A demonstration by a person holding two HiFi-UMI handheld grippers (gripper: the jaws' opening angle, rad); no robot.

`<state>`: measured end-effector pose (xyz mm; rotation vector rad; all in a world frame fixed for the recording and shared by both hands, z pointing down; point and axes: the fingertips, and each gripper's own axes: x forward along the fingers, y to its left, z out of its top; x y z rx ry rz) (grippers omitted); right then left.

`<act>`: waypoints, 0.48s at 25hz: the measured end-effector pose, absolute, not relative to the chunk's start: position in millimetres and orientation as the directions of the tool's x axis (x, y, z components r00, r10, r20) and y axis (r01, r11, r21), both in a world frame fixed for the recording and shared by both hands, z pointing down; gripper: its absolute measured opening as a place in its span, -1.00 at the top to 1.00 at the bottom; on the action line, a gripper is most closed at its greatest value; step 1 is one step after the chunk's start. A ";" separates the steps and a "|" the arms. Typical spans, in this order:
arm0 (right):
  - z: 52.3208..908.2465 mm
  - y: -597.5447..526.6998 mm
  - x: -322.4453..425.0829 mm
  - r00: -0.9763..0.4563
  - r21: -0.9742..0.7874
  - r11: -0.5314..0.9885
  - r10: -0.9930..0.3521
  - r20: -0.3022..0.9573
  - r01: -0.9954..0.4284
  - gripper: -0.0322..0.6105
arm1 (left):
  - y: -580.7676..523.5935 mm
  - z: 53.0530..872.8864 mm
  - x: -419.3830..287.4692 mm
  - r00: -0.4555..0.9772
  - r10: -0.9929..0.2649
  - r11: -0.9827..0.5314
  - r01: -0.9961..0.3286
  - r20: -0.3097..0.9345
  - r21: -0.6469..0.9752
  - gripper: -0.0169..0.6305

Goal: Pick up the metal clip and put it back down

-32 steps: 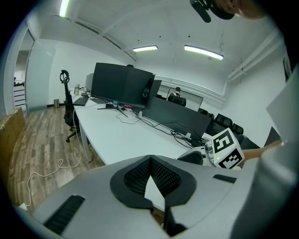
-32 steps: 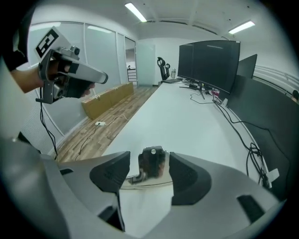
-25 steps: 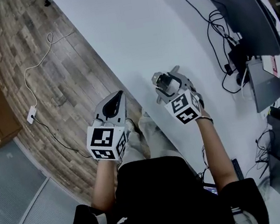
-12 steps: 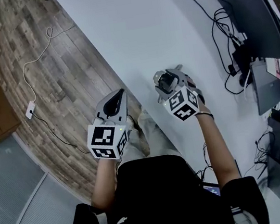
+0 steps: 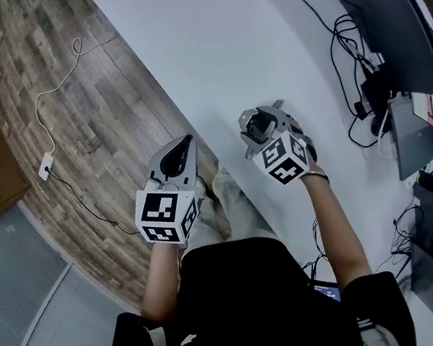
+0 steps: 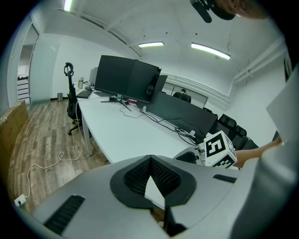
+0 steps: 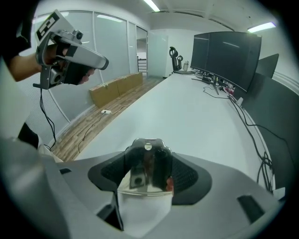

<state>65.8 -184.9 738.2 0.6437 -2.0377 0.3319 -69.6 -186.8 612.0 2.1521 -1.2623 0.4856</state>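
Barely anything has shifted since a second ago: your right gripper [image 5: 261, 123] at centre frame keeps pinching the metal clip [image 7: 147, 161] above the bench [image 5: 205, 48], seemingly ready for set-down, while your left gripper [image 5: 177, 156] stays pressed together, empty, parked clear at lower left.

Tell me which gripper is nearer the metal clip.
Right. The right gripper clamps the metal clip between its jaws above the table; the left gripper hangs shut, apart, past the table's edge.
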 end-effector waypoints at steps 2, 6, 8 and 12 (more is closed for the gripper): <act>736.8 -184.9 65.7 -0.412 0.037 0.826 -0.319 0.853 -0.562 0.02 | -187.6 609.9 -69.7 0.484 -0.661 -0.378 -0.875 0.573 0.303 0.91; 730.7 -184.7 64.6 -0.417 0.045 0.820 -0.337 0.844 -0.571 0.02 | -189.4 604.9 -71.3 0.484 -0.664 -0.382 -0.875 0.569 0.298 0.91; 725.2 -185.5 64.0 -0.423 0.051 0.815 -0.352 0.835 -0.577 0.02 | -189.9 601.8 -71.5 0.485 -0.666 -0.386 -0.874 0.567 0.294 0.91; 709.4 -189.9 61.8 -0.432 0.052 0.791 -0.385 0.816 -0.609 0.02 | -191.9 593.6 -71.8 0.487 -0.672 -0.397 -0.873 0.557 0.284 0.91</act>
